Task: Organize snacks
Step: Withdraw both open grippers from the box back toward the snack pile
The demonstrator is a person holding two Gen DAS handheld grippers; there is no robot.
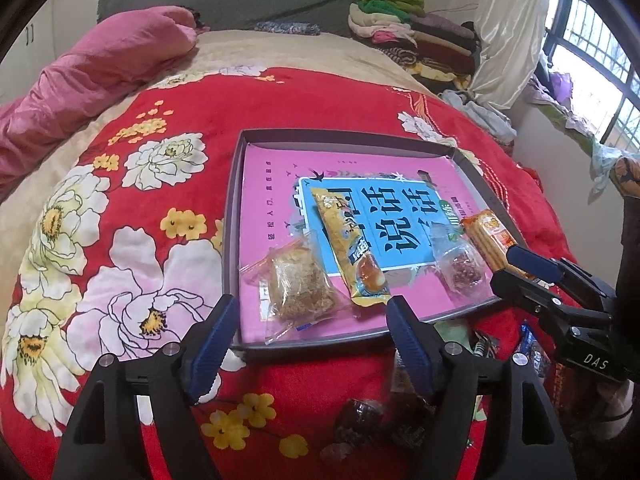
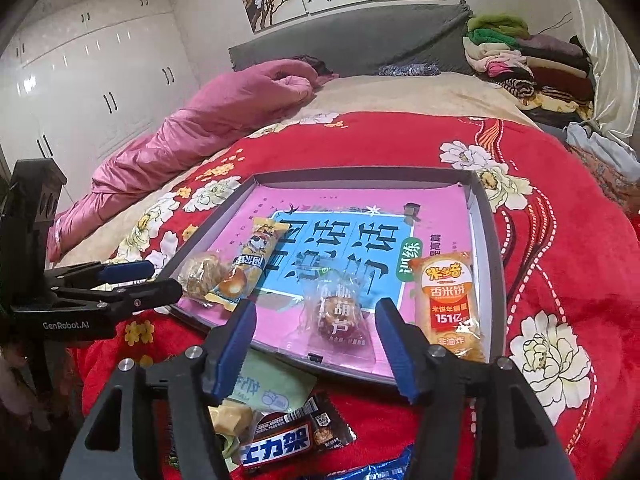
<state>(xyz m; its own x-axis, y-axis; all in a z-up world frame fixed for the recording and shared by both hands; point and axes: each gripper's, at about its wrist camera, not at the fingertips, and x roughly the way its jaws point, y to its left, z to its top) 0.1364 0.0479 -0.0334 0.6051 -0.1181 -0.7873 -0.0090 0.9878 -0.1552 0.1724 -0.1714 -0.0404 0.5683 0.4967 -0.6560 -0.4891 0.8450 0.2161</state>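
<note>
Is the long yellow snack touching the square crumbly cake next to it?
Touching. In the left wrist view the long yellow snack lies against the crumbly cake, over its clear wrapper's edge, with no tray showing between them.

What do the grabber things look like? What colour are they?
Both are black plastic with two fingers wearing ribbed blue pads and round silver screws. The left gripper has "GenRobot.AI" in white on its side; the right gripper has "DAS".

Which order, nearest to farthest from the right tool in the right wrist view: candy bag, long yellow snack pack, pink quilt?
1. Candy bag: at the tray's near edge, just ahead of the right tool.
2. Long yellow snack pack: left part of the tray, farther in.
3. Pink quilt: far left of the bed, well beyond the tray.
</note>
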